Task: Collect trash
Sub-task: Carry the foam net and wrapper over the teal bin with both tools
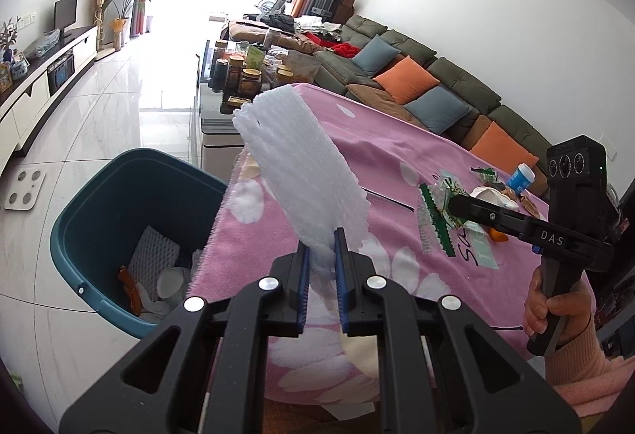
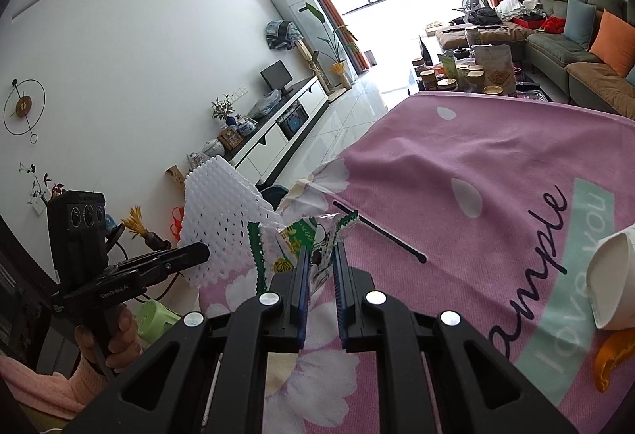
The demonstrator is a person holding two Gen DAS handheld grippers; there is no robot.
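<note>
My left gripper (image 1: 321,239) is shut on a white foam fruit net (image 1: 293,164) and holds it up over the left edge of the pink cloth-covered table (image 1: 373,140). The net also shows in the right wrist view (image 2: 222,219). A teal trash bin (image 1: 119,203) stands on the floor left of the table, with a foam net, a paper cup and orange peel inside. My right gripper (image 2: 320,253) is shut on a green and clear snack wrapper (image 2: 301,235), also seen in the left wrist view (image 1: 434,215). It is raised above the cloth.
On the cloth lie a thin black stick (image 2: 377,231), a white paper cup (image 2: 611,275), orange peel (image 2: 611,358) and, at the far right edge, a blue-capped bottle (image 1: 522,176) and more wrappers (image 1: 486,174). A cluttered coffee table (image 1: 238,76) and sofa (image 1: 436,84) stand beyond.
</note>
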